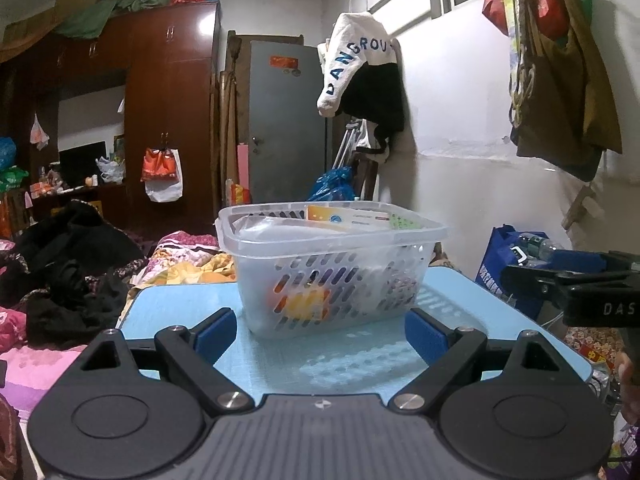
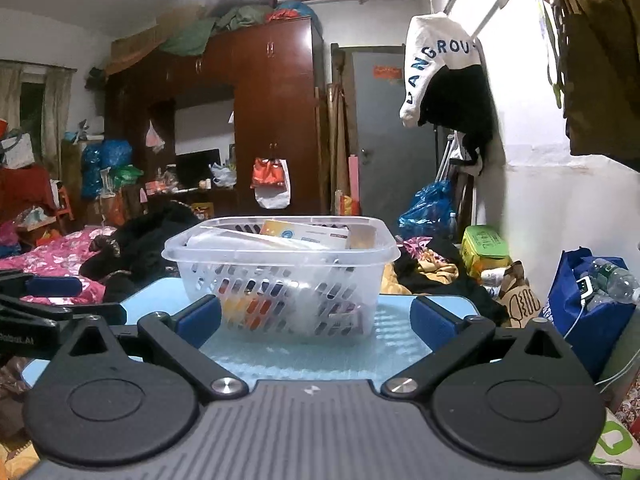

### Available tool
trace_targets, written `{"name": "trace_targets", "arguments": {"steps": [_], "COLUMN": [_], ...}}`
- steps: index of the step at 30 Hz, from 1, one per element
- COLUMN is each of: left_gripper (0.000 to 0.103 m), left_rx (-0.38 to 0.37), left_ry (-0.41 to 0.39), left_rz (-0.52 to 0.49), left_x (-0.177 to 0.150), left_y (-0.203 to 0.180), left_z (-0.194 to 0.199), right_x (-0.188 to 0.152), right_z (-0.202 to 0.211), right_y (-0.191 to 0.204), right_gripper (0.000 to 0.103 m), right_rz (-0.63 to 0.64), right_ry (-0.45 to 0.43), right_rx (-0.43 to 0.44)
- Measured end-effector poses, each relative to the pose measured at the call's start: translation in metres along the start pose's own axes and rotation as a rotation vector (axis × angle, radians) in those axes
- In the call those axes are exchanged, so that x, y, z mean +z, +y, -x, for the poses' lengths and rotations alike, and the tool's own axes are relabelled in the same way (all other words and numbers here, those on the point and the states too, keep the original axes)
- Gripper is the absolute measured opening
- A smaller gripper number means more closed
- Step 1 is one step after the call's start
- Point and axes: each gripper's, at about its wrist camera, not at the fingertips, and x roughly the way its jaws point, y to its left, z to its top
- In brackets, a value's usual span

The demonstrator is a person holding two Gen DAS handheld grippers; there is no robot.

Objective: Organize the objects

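A clear plastic basket (image 1: 384,240) with slotted sides stands on a small light-blue table (image 1: 180,304). It holds a yellow-and-white box (image 1: 348,218), a white bag and orange packets. My left gripper (image 1: 320,330) is open and empty, its jaws wide, just in front of the basket. The right gripper shows at the right edge of the left wrist view (image 1: 568,276). In the right wrist view the same basket (image 2: 200,250) stands on the table (image 2: 160,292), and my right gripper (image 2: 316,320) is open and empty just before it. The left gripper shows at the left edge there (image 2: 44,292).
A bed with pink floral bedding (image 1: 24,360) and dark clothes (image 1: 68,272) lies to the left. A blue bag with bottles (image 2: 588,308) stands to the right by the white wall. A wooden wardrobe (image 1: 168,100) and a grey door (image 1: 288,120) stand behind.
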Motion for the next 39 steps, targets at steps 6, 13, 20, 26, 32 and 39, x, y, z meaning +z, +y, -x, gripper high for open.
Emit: {"name": "trace_targets", "arguments": {"steps": [6,13,20,26,32,39], "left_gripper": [0.093,0.093,0.093,0.093,0.093,0.093], "left_rx": [0.011,0.018,0.026,0.018,0.017,0.016], "left_ry": [-0.003,-0.005,-0.006,0.001,-0.005,-0.004], "left_rz": [-0.005,-0.007,-0.021,-0.011,-0.016,-0.014], "left_x": [0.0006,0.001,0.0002,0.0003,-0.0004,-0.0008], "left_y": [-0.001,-0.001,-0.0034,-0.0027,-0.0027,-0.0045], "left_z": [0.0028,0.0046,0.0047,0.0032,0.003,0.0031], "right_x": [0.0011,-0.0009,-0.002,-0.0017,-0.0017,-0.0014], "right_z": [0.0015,0.0028,0.0037,0.0041,0.004,0.0042], "right_y": [0.0005,0.0032,0.0045,0.005,0.0045,0.0048], "right_gripper": [0.103,0.103,0.103,0.103,0.103,0.103], "right_rz": [-0.004,0.006,0.017,0.011,0.012,0.011], "right_ry": [0.008,0.016,0.008,0.011,0.01,0.011], "right_rx": [0.011,0.019,0.012,0.021,0.021,0.025]}}
